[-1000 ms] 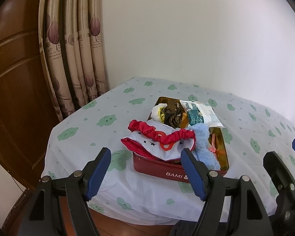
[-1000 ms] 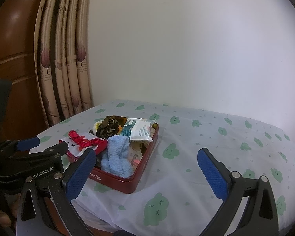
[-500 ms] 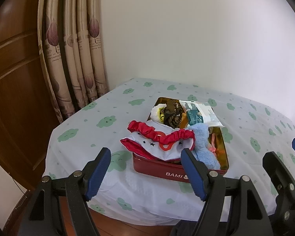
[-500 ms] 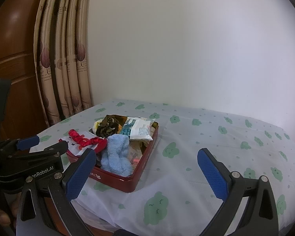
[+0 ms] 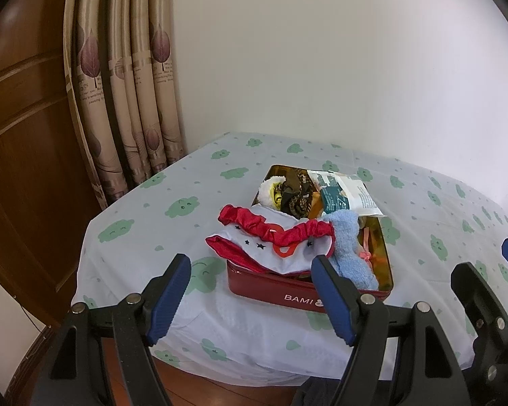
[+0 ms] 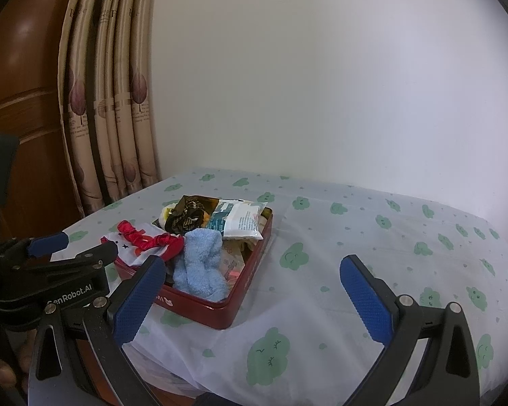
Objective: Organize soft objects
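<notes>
A red tin (image 5: 288, 296) (image 6: 247, 291) sits on the table, filled with soft things. A red scrunchie (image 5: 274, 228) (image 6: 145, 238) lies on a white star-print cloth (image 5: 288, 253) that hangs over the tin's near-left rim. A light blue towel (image 5: 350, 253) (image 6: 199, 264), a leopard-print fabric piece (image 5: 296, 196) (image 6: 186, 218) and a white packet (image 5: 345, 196) (image 6: 242, 221) lie inside. My left gripper (image 5: 252, 299) is open and empty in front of the tin. My right gripper (image 6: 252, 299) is open and empty, to the tin's right.
The table (image 6: 355, 253) wears a white cloth with green cloud prints. Patterned curtains (image 5: 128, 84) and a brown wooden door (image 5: 20, 135) stand at the left. A white wall is behind. The left gripper shows in the right wrist view (image 6: 50, 270).
Both grippers have drifted very slightly; the scene is otherwise unchanged and both stay open.
</notes>
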`<state>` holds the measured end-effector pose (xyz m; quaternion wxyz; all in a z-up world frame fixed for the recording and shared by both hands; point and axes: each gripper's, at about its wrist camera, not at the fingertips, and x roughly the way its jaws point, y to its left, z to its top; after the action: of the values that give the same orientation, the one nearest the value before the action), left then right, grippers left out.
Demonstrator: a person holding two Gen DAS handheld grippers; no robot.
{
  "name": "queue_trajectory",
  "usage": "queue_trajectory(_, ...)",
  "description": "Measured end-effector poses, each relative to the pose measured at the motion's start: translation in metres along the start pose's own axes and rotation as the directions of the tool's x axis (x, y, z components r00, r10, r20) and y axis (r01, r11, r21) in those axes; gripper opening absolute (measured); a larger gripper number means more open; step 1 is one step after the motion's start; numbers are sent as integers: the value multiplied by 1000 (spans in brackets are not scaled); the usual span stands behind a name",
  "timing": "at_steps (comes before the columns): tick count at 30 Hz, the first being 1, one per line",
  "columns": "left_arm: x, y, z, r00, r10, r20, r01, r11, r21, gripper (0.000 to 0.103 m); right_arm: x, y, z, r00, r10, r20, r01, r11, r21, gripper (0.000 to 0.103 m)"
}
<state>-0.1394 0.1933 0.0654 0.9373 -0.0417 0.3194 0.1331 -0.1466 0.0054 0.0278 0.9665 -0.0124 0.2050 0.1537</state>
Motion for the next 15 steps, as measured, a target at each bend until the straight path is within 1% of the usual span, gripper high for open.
queue_trajectory(15,-1,-1,-1,1000,3,-1,-3,1000,1,77,1,-1,0,1000,3,-2,-3,1000,6,102)
